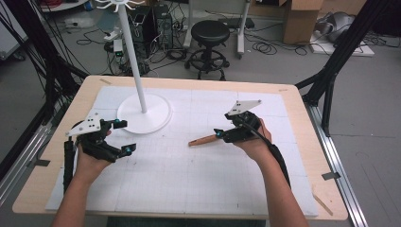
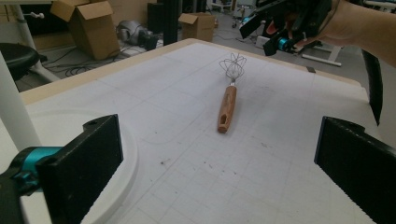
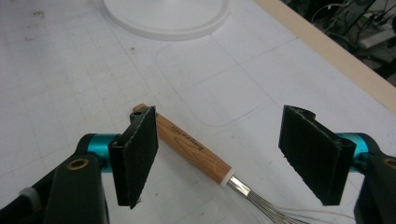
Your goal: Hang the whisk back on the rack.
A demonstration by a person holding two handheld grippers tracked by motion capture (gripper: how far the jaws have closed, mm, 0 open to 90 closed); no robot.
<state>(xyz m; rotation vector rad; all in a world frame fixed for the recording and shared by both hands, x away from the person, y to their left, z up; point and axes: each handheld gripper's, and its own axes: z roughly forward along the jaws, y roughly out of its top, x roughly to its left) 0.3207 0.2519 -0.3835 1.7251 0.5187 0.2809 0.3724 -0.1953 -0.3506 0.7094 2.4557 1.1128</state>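
You had the right gripper (image 3: 219, 158) above the whisk (image 3: 194, 147), jaws apart, nothing yet grasped; left gripper (image 1: 120, 137) jaws also apart.

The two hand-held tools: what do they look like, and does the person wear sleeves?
Each tool is black. The left tool and the right tool both carry a grey three-cornered plate with small holes on top and teal rings near the jaws. The jaws are flat black pads with a rough face. A black cable trails from each tool along the forearm. The forearms are bare, without sleeves.
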